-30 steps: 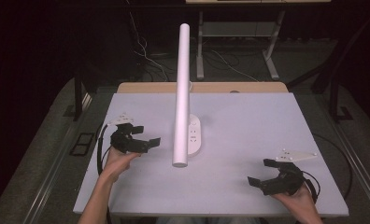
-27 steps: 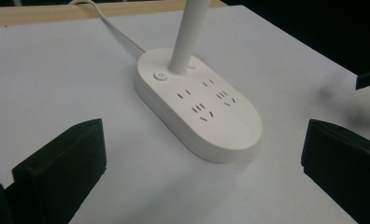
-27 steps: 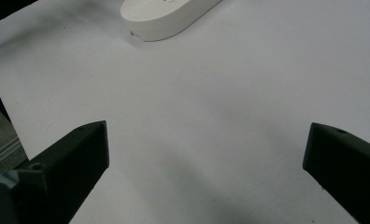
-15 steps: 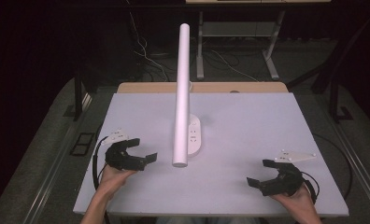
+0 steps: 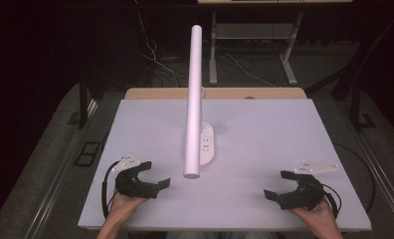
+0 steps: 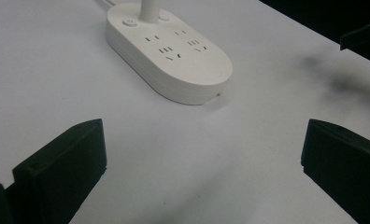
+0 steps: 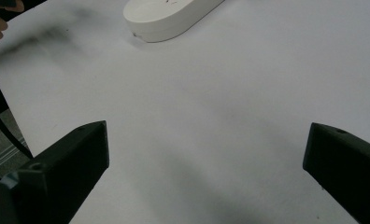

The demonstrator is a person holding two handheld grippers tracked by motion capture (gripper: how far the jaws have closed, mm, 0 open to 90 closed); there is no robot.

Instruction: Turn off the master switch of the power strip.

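White oval power strip (image 5: 207, 147) flat at table (image 5: 284, 139) centre

The right gripper (image 7: 206, 163) has its two black fingers (image 7: 66, 163) spread wide above the plain white desk (image 7: 211, 102), gripping nothing. Beyond them, well apart, lies the rounded end of a white oval plastic power strip (image 7: 167, 14).

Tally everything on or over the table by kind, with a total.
White lamp with socket base: 1, the lamp standing mid-table on its base.
Black handheld tool: 2, the left tool and the right tool, both with jaws apart and nothing between them.
Total: 3.
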